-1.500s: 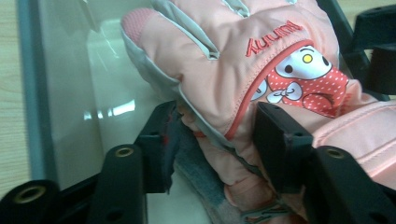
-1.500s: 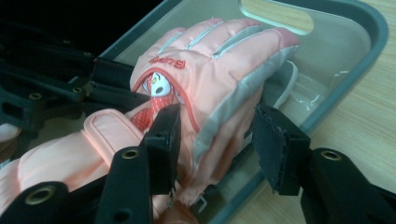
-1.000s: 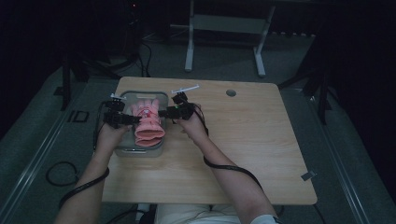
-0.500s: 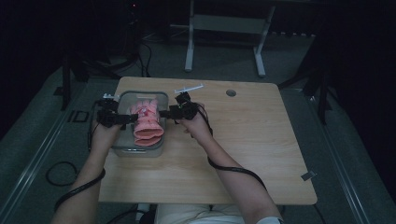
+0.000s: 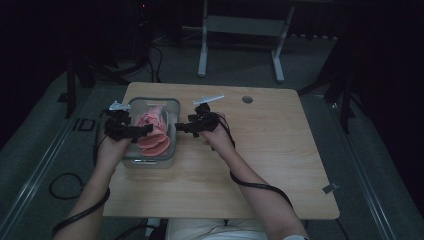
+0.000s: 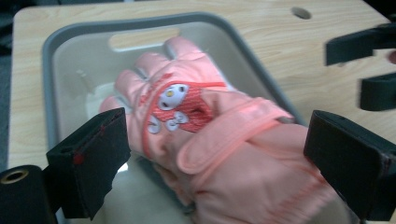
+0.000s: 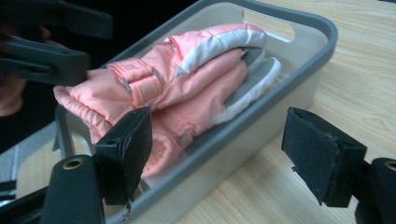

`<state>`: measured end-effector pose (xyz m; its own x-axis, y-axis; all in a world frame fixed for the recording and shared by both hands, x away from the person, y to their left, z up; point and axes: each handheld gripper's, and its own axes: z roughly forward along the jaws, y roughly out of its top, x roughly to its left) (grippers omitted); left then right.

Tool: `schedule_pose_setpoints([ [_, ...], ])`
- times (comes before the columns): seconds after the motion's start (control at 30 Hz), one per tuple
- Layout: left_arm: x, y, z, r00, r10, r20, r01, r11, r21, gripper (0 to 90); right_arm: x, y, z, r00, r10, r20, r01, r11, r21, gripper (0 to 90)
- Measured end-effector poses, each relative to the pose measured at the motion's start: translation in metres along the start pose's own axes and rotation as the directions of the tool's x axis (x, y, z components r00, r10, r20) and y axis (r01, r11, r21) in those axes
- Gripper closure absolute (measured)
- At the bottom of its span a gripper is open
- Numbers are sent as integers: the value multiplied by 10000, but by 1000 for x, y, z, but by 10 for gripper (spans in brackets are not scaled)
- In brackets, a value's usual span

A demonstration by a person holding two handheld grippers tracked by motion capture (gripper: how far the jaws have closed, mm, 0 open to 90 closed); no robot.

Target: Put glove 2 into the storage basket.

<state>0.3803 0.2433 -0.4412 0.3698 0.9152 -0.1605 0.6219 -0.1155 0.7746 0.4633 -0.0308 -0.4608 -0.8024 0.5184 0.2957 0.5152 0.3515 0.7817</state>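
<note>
A pair of pink gloves (image 5: 154,132) lies in a grey plastic bin (image 5: 150,162) at the table's left. The top glove (image 6: 210,135) bears a white cartoon patch. My left gripper (image 5: 142,130) hovers over the gloves from the bin's left. Its jaws have just been opening, and its pads (image 6: 91,161) stand wide to either side of the glove's cuff without pressing it. My right gripper (image 5: 181,127) is at the bin's right wall. Its jaws have just been opening too, and stand apart astride the bin's rim (image 7: 243,126), beside the gloves (image 7: 187,79).
The wooden table (image 5: 270,165) stretches bare to the right of the bin, with a round cable hole (image 5: 247,99) near its far edge. A metal stand (image 5: 240,25) is on the floor behind. Cables (image 5: 62,185) lie on the floor at left.
Both grippers have let go of the gloves and drawn back a little, the left one rising slightly. The gloves stay in the bin.
</note>
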Motion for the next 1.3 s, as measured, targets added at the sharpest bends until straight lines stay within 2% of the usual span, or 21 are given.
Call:
schedule_pose_setpoints([
  [0.2,-26,-2,-4,9976,612,338,-605,9979,-218,64,-3,-7,-8,9998,-190,-92,190,9998,9,225],
  [0.23,-26,-2,-4,9976,612,338,-605,9979,-218,64,-3,-7,-8,9998,-190,-92,190,9998,9,225],
  [0.33,-50,-3,-6,9897,1315,562,-1296,9909,-356,64,-2,-13,-16,9995,-300,-100,299,9995,-61,223],
  [0.43,-66,-4,-8,9835,1559,921,-1508,9867,-605,65,-2,-17,-23,9992,-393,-15,392,9992,-117,210],
  [0.5,-77,-6,-10,9769,1753,1220,-1667,9829,-781,65,-2,-20,-27,9987,-516,47,517,9986,-112,208],
  [0.6,-94,-10,-10,9637,2242,1453,-2132,9731,-875,66,-2,-25,-32,9975,-685,158,687,9976,-121,205],
  [0.67,-104,-14,-8,9541,2375,1824,-2206,9693,-1083,66,-2,-29,-35,9963,-832,217,836,9964,-144,203],
  [0.73,-110,-17,-4,9474,2503,1993,-2345,9670,-995,66,-3,-33,-37,9959,-882,187,885,9959,-181,192],
  [0.77,-115,-20,-3,9416,2653,2076,-2480,9630,-1057,66,-3,-35,-38,9959,-883,194,887,9959,-164,192],
  [0.8,-118,-22,-1,9382,2753,2097,-2581,9603,-1059,66,-3,-38,-39,9955,-941,137,944,9954,-170,190],
  [0.87,-125,-25,2,9261,2985,2307,-2797,9536,-1110,66,-3,-43,-40,9948,-1010,150,1012,9948,-102,183],
  [1.03,-141,-32,14,8998,3173,2996,-3073,9481,-810,66,-5,-56,-43,9943,-1044,198,1043,9945,55,180],
  [1.13,-152,-37,19,8834,3405,3220,-3351,9393,-739,66,-8,-63,-46,9944,-1025,252,1021,9947,146,180],
  [1.17,-152,-37,19,8834,3405,3220,-3351,9393,-739,66,-8,-63,-46,9944,-1025,252,1021,9947,146,180],
  [1.2,-156,-39,23,8775,3419,3362,-3401,9381,-662,66,-10,-70,-48,9945,-1023,229,1018,9946,215,181],
  [1.27,-160,-42,28,8747,3389,3464,-3412,9383,-564,66,-11,-76,-49,9927,-1178,265,1170,9926,319,181],
  [1.3,-162,-43,30,8712,3415,3527,-3450,9370,-550,66,-12,-79,-50,9918,-1228,345,1215,9919,379,181],
])
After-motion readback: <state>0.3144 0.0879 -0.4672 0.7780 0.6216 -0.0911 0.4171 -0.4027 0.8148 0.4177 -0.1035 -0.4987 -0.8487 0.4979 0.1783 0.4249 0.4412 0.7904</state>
